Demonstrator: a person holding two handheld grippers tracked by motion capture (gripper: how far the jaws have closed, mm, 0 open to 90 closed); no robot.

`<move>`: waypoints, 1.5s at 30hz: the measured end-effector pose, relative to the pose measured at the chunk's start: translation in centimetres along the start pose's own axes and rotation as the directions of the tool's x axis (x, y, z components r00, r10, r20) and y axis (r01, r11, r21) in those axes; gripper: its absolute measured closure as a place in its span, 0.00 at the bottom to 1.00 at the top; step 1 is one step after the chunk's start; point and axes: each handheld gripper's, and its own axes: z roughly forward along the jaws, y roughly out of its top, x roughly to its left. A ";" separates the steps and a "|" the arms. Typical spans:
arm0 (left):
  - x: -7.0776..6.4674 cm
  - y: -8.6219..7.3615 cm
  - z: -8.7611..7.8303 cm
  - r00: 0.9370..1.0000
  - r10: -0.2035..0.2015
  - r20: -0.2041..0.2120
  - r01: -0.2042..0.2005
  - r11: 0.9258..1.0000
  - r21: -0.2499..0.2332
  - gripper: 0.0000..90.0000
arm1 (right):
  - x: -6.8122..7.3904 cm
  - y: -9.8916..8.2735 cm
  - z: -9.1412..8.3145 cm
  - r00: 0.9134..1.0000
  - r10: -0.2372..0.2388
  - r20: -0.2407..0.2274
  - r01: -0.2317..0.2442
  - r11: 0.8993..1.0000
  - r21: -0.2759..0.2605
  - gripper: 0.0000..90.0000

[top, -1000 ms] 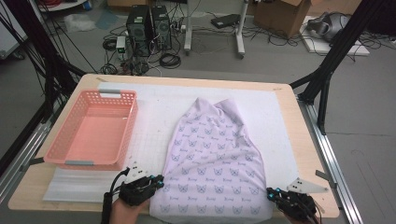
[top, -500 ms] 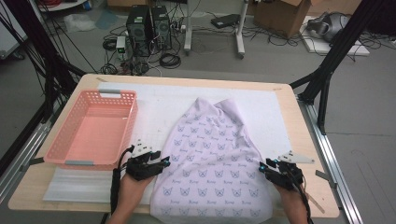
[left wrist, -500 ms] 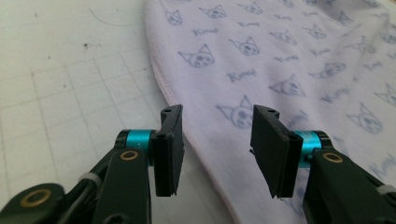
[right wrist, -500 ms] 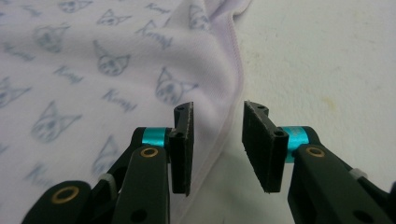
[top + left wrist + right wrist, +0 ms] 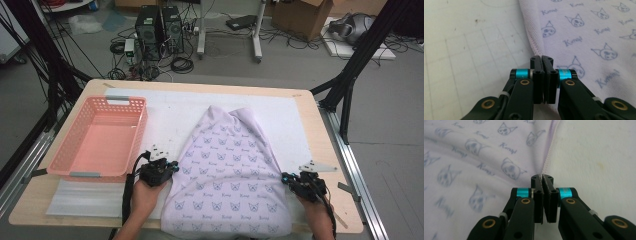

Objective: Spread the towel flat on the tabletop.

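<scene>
A pale lilac garment (image 5: 227, 170) printed with small cat faces lies flat on the white mat, its narrow end pointing to the far side. My left gripper (image 5: 170, 167) sits at the garment's left edge. Its jaws have just been closing and now stand shut (image 5: 541, 58) on the stitched hem (image 5: 534, 47). My right gripper (image 5: 287, 179) is at the right edge. Its jaws have also just been closing and are shut (image 5: 542, 177) where the hem (image 5: 549, 157) runs in between them.
A pink plastic basket (image 5: 85, 174) stands empty at the left of the wooden table (image 5: 200, 86). A white mat (image 5: 165, 112) covers the middle. Beyond the table's far edge are computer towers, cables and black stand legs on the floor.
Both hands have moved from the table's near edge farther up along the garment's sides. In the last half second they have barely shifted.
</scene>
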 end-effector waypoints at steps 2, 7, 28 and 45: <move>-0.4 -0.9 -0.8 1.000 -0.005 0.024 0.005 1.000 -0.010 0.97 | 0.0 -0.9 -1.0 1.000 0.001 -0.016 -0.001 1.000 -0.002 0.98; -1.5 -2.1 -2.1 0.998 0.023 0.063 -0.021 0.999 -0.032 0.96 | 0.7 -2.2 -2.5 0.999 -0.007 -0.036 0.007 1.000 0.007 0.97; 1.1 1.7 2.1 0.991 -0.028 0.133 0.047 0.990 -0.135 0.59 | -4.3 7.5 6.6 0.998 0.034 0.058 -0.031 0.998 -0.050 0.69; 0.5 2.5 2.7 0.989 -0.050 0.140 0.066 0.992 -0.109 0.56 | -5.2 9.1 6.8 0.983 -0.020 0.183 0.023 1.000 -0.014 0.96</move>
